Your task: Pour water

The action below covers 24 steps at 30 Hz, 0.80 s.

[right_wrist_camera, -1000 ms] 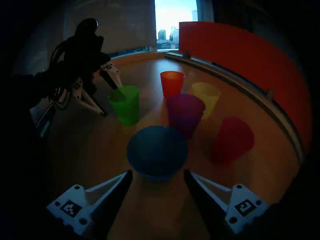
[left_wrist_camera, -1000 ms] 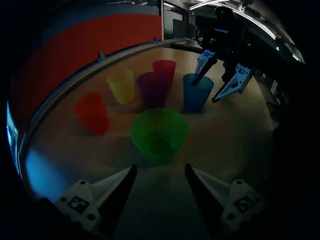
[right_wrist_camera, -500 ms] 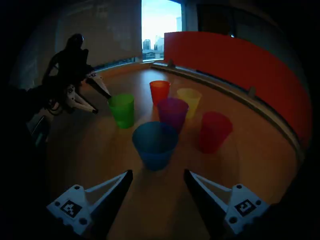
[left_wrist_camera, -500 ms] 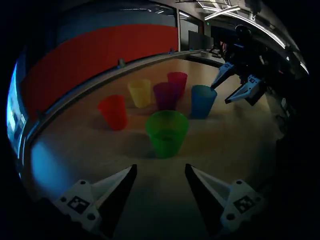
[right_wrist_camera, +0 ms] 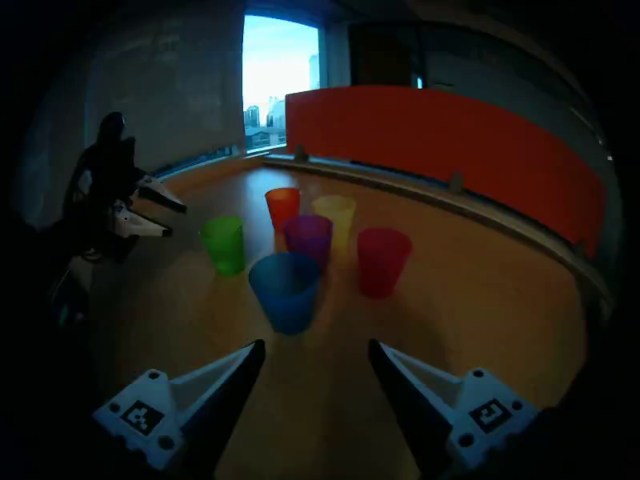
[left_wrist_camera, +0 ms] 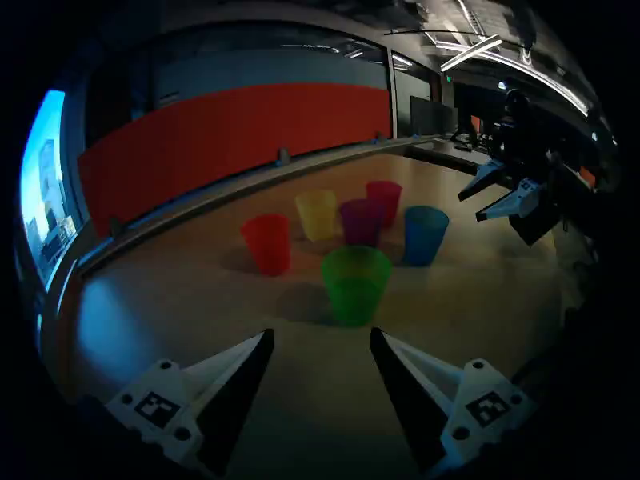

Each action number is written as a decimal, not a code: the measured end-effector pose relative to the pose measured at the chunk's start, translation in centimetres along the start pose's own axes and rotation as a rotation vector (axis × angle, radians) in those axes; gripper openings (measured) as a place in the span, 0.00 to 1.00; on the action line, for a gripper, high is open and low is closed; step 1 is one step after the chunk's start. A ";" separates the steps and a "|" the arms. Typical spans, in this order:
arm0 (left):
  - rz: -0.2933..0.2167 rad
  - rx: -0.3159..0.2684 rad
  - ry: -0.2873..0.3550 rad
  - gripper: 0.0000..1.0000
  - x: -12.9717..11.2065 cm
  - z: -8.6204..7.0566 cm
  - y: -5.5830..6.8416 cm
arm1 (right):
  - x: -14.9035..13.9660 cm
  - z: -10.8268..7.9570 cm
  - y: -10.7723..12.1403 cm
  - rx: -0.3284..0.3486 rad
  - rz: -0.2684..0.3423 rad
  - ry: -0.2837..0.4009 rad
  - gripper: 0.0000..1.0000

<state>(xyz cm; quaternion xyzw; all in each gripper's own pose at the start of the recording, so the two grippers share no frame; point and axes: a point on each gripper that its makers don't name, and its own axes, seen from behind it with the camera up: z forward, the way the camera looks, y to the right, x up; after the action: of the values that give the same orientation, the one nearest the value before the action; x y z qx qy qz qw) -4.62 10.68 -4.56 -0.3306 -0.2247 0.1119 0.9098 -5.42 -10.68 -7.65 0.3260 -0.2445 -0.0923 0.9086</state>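
Six plastic cups stand close together on a wooden table [left_wrist_camera: 200,320]. In the left gripper view the green cup [left_wrist_camera: 356,284] is nearest, ahead of my open left gripper [left_wrist_camera: 320,344]. Behind it stand the orange-red [left_wrist_camera: 267,244], yellow [left_wrist_camera: 317,214], purple [left_wrist_camera: 362,222], dark red [left_wrist_camera: 385,200] and blue [left_wrist_camera: 424,234] cups. My right gripper [left_wrist_camera: 472,206] hovers open, right of the blue cup and apart from it. In the right gripper view the blue cup [right_wrist_camera: 284,292] is nearest my right gripper [right_wrist_camera: 316,344], and the green cup [right_wrist_camera: 223,244] stands beside the left gripper [right_wrist_camera: 176,222]. The room is dim, and I cannot tell what the cups hold.
A long red partition [left_wrist_camera: 240,128] with a grey rail runs along the table's far edge. A bright window [right_wrist_camera: 276,80] lies beyond the table's end. Bare tabletop [right_wrist_camera: 480,320] spreads around the cup cluster. A dark figure [right_wrist_camera: 108,168] holds the left gripper.
Both grippers have drawn back from the cups, which now look smaller and farther off. The fingers that reached the green and blue cup rims are now apart from them. No cup has moved.
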 end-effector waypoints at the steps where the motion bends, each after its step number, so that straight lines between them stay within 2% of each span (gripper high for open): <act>1: -0.008 0.012 0.012 0.88 0.2 -0.1 -0.2 | 0.3 -0.2 0.2 -0.012 0.004 0.011 0.99; 8: -0.062 0.099 0.108 0.89 1.5 -1.0 -1.9 | 2.7 -1.1 2.1 -0.130 0.035 0.105 0.99; 14: -0.121 0.179 0.208 0.88 3.0 -2.1 -3.5 | 5.1 -2.3 3.7 -0.230 0.070 0.211 0.99; 20: -0.146 0.257 0.284 0.89 4.3 -3.4 -5.2 | 6.9 -3.4 5.7 -0.346 0.103 0.307 0.99; 24: -0.163 0.288 0.329 0.88 5.0 -4.0 -5.6 | 7.7 -4.1 7.0 -0.423 0.112 0.354 0.99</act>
<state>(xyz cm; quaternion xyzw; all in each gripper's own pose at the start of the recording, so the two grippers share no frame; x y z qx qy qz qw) 2.02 5.98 -1.94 -0.1921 -0.0809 0.0135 0.9779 3.35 -5.57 -2.98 0.1258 -0.0751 -0.0324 0.9887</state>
